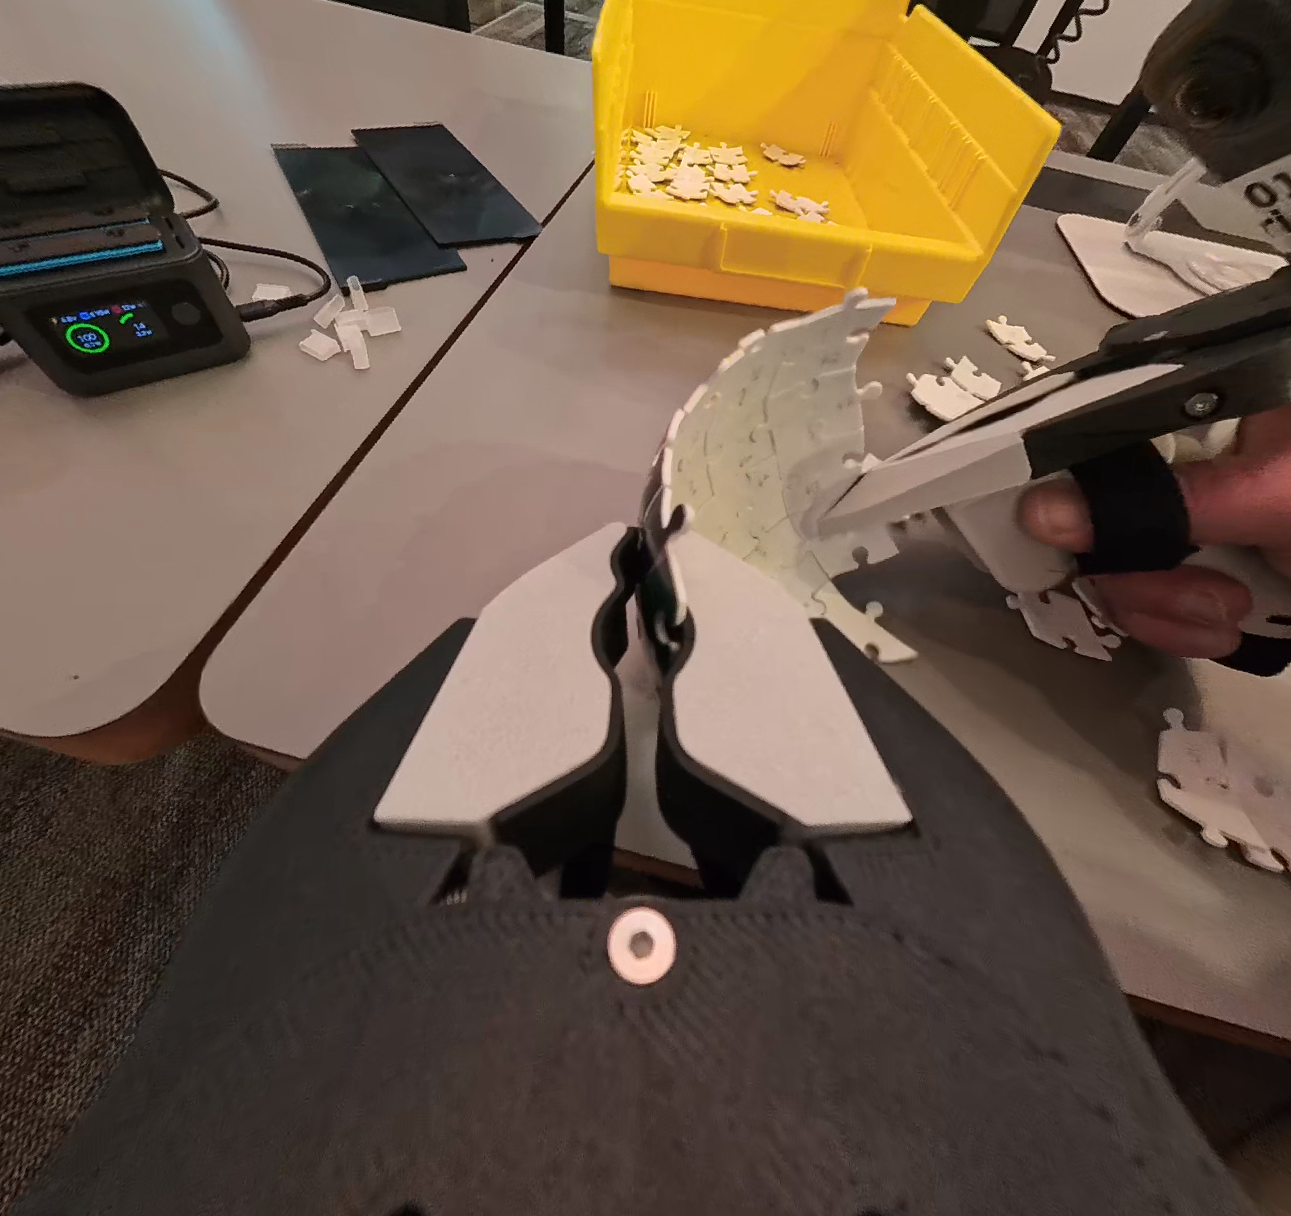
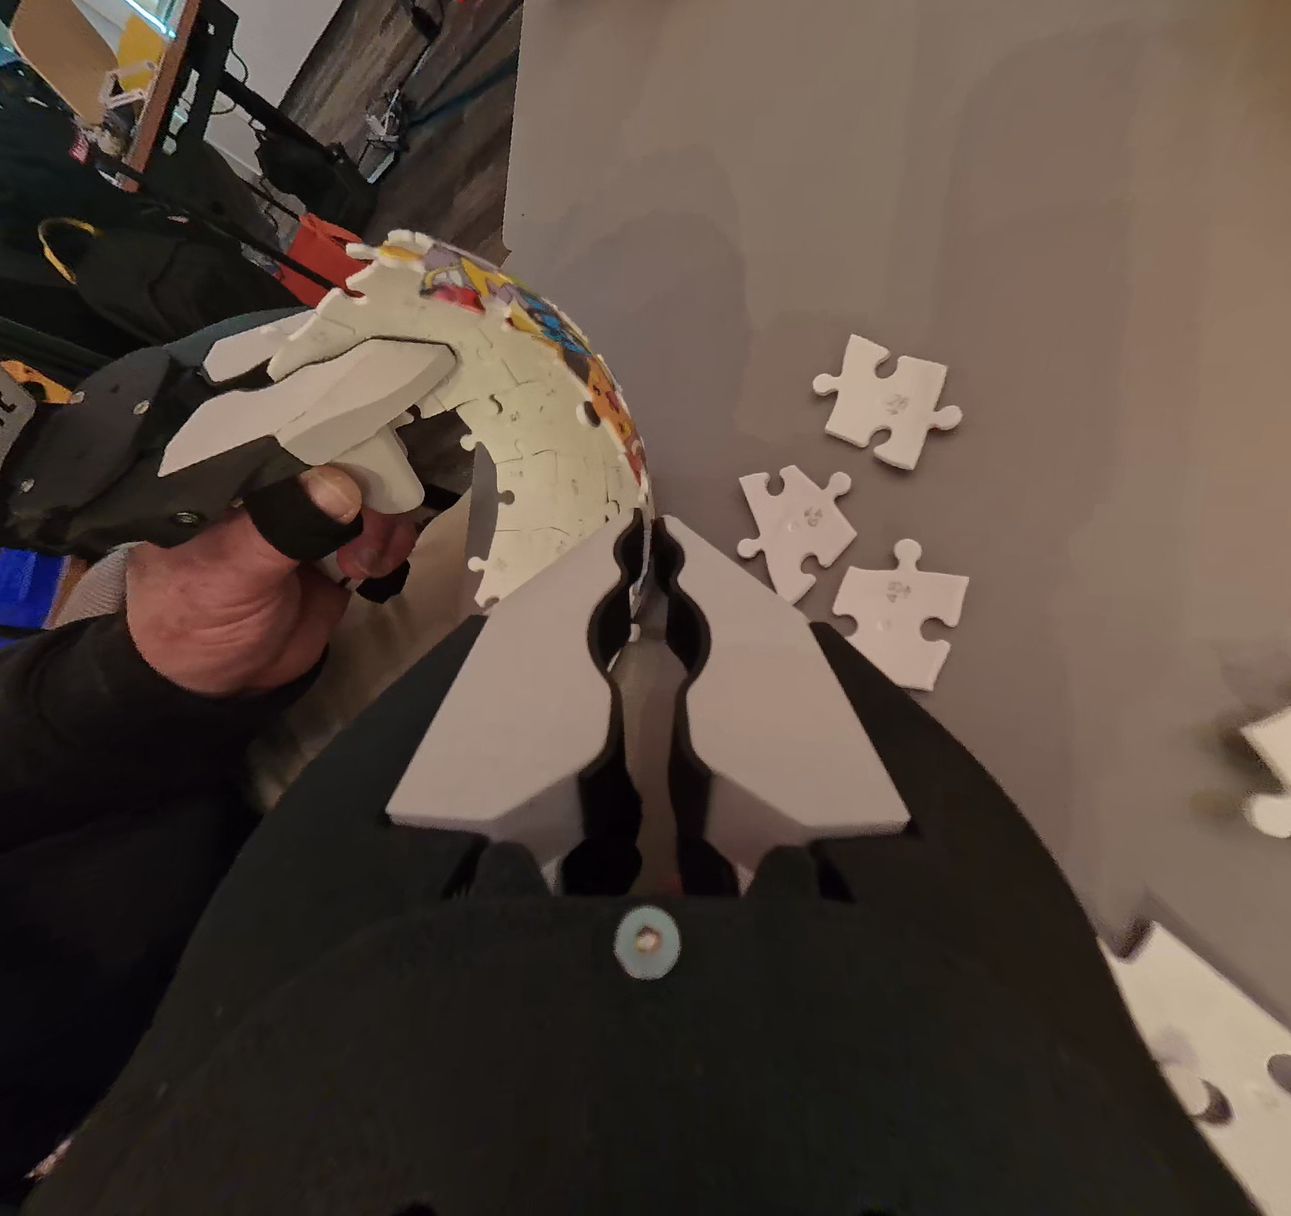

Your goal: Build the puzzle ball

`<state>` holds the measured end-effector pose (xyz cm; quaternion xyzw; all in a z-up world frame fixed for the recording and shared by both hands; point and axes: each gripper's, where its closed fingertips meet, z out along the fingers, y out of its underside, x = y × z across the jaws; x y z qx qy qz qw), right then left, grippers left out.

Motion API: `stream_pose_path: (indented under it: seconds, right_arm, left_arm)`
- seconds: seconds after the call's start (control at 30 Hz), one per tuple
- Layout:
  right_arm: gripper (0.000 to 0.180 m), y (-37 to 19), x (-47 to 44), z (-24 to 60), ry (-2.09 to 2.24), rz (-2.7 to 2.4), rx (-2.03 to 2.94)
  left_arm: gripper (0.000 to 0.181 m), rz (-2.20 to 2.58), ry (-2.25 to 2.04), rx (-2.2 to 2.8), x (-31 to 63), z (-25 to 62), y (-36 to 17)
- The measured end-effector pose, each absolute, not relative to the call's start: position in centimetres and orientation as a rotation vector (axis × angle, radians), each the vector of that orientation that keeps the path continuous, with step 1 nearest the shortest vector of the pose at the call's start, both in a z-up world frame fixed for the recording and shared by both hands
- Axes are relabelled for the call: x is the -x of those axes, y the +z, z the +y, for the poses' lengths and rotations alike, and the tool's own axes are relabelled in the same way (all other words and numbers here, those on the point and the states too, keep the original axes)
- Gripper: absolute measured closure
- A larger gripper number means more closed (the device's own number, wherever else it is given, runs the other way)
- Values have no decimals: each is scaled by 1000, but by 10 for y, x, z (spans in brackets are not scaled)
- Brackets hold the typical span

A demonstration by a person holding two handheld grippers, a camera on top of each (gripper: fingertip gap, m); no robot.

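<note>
1. Left wrist view: the left gripper (image 1: 653, 546) is clenched on the rim of a half-built puzzle ball (image 1: 761, 456), held up above the grey table (image 1: 489, 484). The right gripper (image 1: 824, 518), worked by a hand (image 1: 1146, 553), pinches the shell's opposite edge. Behind stands a yellow bin (image 1: 803, 253) with loose pieces (image 1: 691, 173) inside.
2. Right wrist view: the right gripper (image 2: 646, 539) is clamped on the curved shell's lower edge, its printed outer face turned toward the table. The left gripper grasps the upper rim. Three white pieces (image 2: 887, 400) lie just beside.
</note>
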<state>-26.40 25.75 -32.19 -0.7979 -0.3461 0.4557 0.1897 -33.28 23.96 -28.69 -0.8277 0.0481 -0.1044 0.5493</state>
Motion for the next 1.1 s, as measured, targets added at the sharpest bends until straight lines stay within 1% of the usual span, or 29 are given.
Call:
stream_pose_path:
  seconds: [0.1, 0.2, 0.23, 0.37, 0.6, 0.73, 1.03, 1.1]
  right_arm:
    - [179, -321, 264, 257, 1293, -971, 2242]
    - [166, -321, 262, 253, 1317, -969, 2252]
    - [165, -322, 261, 252, 1319, -969, 2256]
    - [164, -323, 257, 249, 1319, -969, 2273]
    - [157, -326, 253, 240, 1283, -1017, 2303]
    - [156, -330, 252, 231, 1261, -1070, 2329]
    - [165, -334, 260, 223, 1241, -1107, 2320]
    - [164, -333, 262, 223, 1257, -1088, 2314]
  left_arm:
    - [178, 83, -274, 1967, 334, 239, -290]
    - [178, 73, -271, 1966, 337, 239, -290]
    - [179, 64, -278, 1965, 338, 239, -290]
    - [179, 57, -292, 1966, 337, 239, -291]
    - [178, 41, -313, 1960, 337, 239, -290]
    - [178, 12, -338, 1954, 339, 239, -290]
    - [178, -21, -399, 1925, 338, 240, -286]
    - [178, -32, -419, 1911, 338, 240, -284]
